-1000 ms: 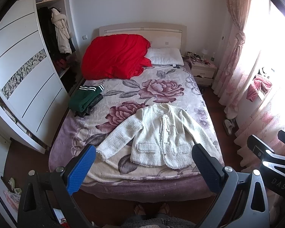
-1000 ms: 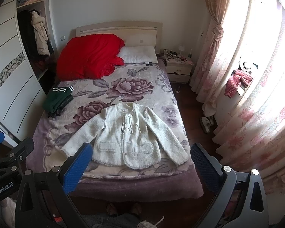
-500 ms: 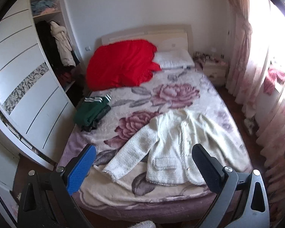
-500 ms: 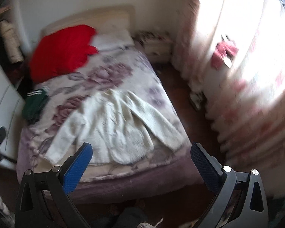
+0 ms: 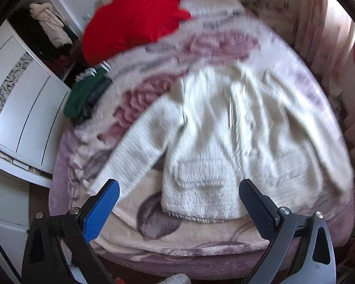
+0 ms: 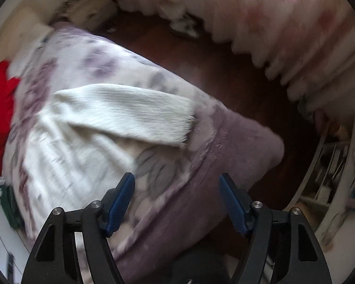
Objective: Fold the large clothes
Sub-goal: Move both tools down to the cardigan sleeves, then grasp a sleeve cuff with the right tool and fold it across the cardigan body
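Wardrobe (image 5: 23, 108) at left, green garment (image 5: 85, 94) beside red duvet (image 5: 135, 21). White jacket (image 5: 224, 130) spread flat on bed (image 5: 201, 234), sleeves out, ready for folding. My left gripper (image 5: 178, 209) wide apart, empty, above hem. My right gripper (image 6: 177, 203) apart, jaws just narrowing, nothing between, near sleeve (image 6: 130, 111) by bed corner. Curtains (image 6: 295, 35) at right.
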Demonstrator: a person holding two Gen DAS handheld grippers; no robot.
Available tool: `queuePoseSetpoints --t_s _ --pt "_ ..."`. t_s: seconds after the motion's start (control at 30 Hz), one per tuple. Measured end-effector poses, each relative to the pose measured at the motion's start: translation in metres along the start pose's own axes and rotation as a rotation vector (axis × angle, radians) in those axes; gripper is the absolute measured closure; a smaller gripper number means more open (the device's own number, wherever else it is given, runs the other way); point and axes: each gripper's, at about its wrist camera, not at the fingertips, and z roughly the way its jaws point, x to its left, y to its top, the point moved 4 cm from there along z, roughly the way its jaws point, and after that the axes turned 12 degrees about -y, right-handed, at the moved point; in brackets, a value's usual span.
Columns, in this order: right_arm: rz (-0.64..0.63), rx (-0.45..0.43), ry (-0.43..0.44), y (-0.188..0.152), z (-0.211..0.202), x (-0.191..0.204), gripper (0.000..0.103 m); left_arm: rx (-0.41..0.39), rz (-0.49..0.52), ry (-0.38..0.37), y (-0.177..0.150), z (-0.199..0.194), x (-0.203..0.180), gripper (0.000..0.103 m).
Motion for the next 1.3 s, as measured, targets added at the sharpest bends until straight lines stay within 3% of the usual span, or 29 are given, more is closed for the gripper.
queuePoseSetpoints --t_s 0.13,0.23,0.37,0.43,0.47,0.5,0.53,0.63,0.77,0.83,0.87,0.93,0.97,1.0,1.13,1.17,1.3 --pt "0.108 0.128 0.088 0.037 0.13 -0.003 0.025 0.101 -0.021 0.042 -0.009 0.067 -0.013 0.0" --pt "0.186 0.171 0.137 0.053 0.198 0.002 0.024 0.157 -0.05 0.056 -0.011 0.111 -0.024 0.0" --pt "0.266 0.206 0.241 0.07 0.263 0.018 0.022 0.161 -0.063 0.055 0.001 0.149 -0.045 0.0" --pt "0.292 0.158 0.285 0.07 0.264 0.026 0.024 0.156 -0.061 0.045 0.006 0.161 -0.058 0.0" --pt "0.281 0.11 0.297 0.071 0.262 0.032 0.045 0.153 -0.058 0.036 0.009 0.165 -0.064 0.0" --pt "0.254 0.092 0.302 0.073 0.261 0.04 0.08 0.154 -0.045 0.02 0.012 0.169 -0.071 0.0" --pt "0.22 0.096 0.289 0.073 0.26 0.047 0.087 0.155 -0.037 0.01 0.015 0.172 -0.079 0.0" --pt "0.166 0.051 0.268 0.087 0.245 0.051 0.09 0.139 -0.016 -0.032 0.032 0.18 -0.103 0.0" --pt "0.172 -0.092 0.244 0.142 0.221 0.039 0.09 0.114 0.019 -0.079 0.052 0.187 -0.137 0.0" --pt "0.155 -0.081 0.251 0.161 0.231 0.045 0.086 0.107 0.027 -0.101 0.061 0.193 -0.15 0.0" --pt "0.153 -0.032 0.254 0.166 0.242 0.05 0.079 0.107 0.027 -0.106 0.063 0.195 -0.156 0.0" --pt "0.186 0.067 0.28 0.163 0.258 0.05 0.061 0.113 0.021 -0.123 0.065 0.198 -0.165 0.0" --pt "0.235 0.093 0.302 0.158 0.258 0.044 0.044 0.122 0.017 -0.132 0.064 0.2 -0.168 0.0" --pt "0.292 0.094 0.322 0.151 0.256 0.035 0.033 0.129 0.016 -0.137 0.063 0.201 -0.172 0.0" --pt "0.579 0.115 0.391 0.099 0.245 -0.013 0.026 0.16 0.043 -0.128 0.052 0.211 -0.179 0.0" --pt "0.642 0.143 0.432 0.084 0.248 -0.025 0.022 0.17 0.049 -0.123 0.048 0.215 -0.178 0.0" --pt "0.845 0.286 0.639 0.044 0.289 -0.022 0.022 0.201 0.042 -0.109 0.043 0.226 -0.174 0.0"
